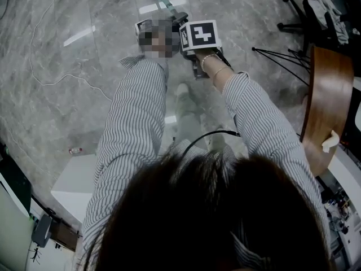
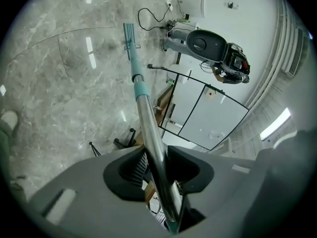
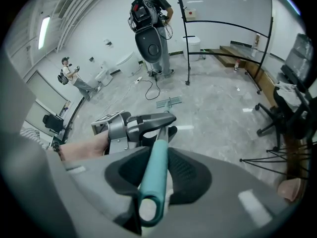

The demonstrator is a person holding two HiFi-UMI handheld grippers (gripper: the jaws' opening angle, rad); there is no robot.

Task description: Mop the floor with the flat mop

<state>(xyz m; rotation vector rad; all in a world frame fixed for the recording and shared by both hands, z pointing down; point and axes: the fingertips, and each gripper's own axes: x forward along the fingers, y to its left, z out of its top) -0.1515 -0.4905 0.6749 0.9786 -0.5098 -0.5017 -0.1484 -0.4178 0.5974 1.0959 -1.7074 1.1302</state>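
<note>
My left gripper [image 2: 157, 167] is clamped on the silver metal pole [image 2: 147, 123] of the flat mop, black ribbed pads pressed against both sides of it, jaws parted only by the pole's width. My right gripper [image 3: 154, 176] is closed on the teal plastic handle end [image 3: 156, 158] with the hanging loop, which sits right between its pads. It grips higher up the same shaft than the left one, and the two grippers are near each other. In the head view both are out in front of me on striped shirt sleeves [image 1: 132, 134], the right one just beside the left. The right gripper's marker cube [image 1: 200, 34] shows a black-and-white square pattern, no letters. The pole runs forward and down through a teal collar [image 2: 140, 88] to the teal flat mop head [image 2: 129, 35], which lies flat on the grey marble floor [image 1: 67, 61], well ahead of me. A thin bracelet [image 1: 211, 57] is on my right wrist. A round wooden table [image 1: 330, 89] stands at my right, with black tripod legs [image 1: 282, 58] near it. A thin white cable [image 1: 53, 83] lies on the floor at my left. Small wall signs [image 3: 190, 14] are too small to read. A person wearing a backpack rig [image 3: 148, 11] stands across the room.
</note>
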